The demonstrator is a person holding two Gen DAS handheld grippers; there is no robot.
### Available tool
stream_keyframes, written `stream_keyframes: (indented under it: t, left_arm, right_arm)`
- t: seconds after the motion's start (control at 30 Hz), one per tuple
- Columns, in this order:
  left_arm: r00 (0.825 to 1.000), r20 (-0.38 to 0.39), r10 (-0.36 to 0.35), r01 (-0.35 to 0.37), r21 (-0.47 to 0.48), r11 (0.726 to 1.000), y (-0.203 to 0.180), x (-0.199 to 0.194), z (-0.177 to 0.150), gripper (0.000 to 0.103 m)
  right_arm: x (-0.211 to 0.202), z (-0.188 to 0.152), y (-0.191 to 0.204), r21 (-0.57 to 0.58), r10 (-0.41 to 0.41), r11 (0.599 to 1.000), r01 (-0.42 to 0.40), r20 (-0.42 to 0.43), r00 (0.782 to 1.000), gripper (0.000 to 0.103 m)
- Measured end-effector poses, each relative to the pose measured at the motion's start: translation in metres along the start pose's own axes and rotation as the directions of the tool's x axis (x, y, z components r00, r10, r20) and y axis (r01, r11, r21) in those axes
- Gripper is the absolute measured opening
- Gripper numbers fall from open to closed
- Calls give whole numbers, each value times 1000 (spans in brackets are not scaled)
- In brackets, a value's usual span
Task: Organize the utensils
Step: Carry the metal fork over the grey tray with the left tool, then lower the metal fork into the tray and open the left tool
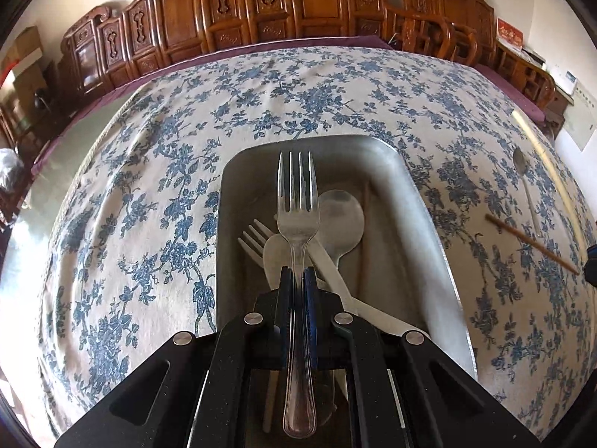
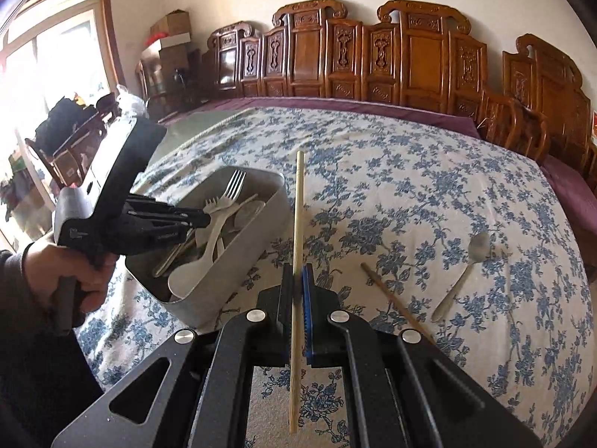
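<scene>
Here, two hand-held grippers work over a table (image 2: 429, 171) covered with a blue-flowered cloth. The left gripper (image 1: 298, 280) is clenched on a metal fork (image 1: 298, 201), its tines pointing away, held above a metal bin (image 1: 410, 186). Inside the bin lie a white plastic fork (image 1: 253, 240), a white plastic spoon (image 1: 274, 257), a metal spoon (image 1: 341, 220) and a white plastic knife (image 1: 335, 280), overlapping one another. The right gripper (image 2: 297, 287) is clenched on a wooden chopstick (image 2: 297, 216), which points toward the table's far edge, just beside the bin. A second chopstick (image 2: 391, 298) lies on the cloth near the right gripper, and another metal spoon (image 2: 464, 272) lies beyond it, toward the table's right edge. Carved wooden chairs (image 2: 373, 56) line the wall behind the far edge.
</scene>
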State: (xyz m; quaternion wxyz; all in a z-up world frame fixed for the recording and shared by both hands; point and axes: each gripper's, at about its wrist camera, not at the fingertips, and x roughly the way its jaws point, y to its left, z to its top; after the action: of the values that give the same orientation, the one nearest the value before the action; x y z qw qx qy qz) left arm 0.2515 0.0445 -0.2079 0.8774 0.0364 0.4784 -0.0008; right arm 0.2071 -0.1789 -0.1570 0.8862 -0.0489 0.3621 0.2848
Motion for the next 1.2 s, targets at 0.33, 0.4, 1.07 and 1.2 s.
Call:
stream_keyframes:
  t: [0.33, 0.4, 1.07, 1.2]
  left_arm:
    - [1000, 11, -26, 26, 2, 1000, 1, 4, -1, 6]
    - [999, 9, -37, 38, -3, 999, 3, 5, -1, 6]
    - [984, 172, -48, 54, -28, 998, 31, -58, 6, 17]
    - [982, 185, -41, 50, -46, 998, 43, -62, 8, 17]
  right_arm:
    - [21, -6, 4, -8, -9, 1000, 8, -53, 999, 6]
    - [24, -7, 5, -11, -12, 1000, 11, -61, 998, 6]
    - [38, 13, 43, -21, 31, 999, -33, -59, 998, 6]
    - [44, 24, 57, -15, 60, 998, -61, -53, 997, 6]
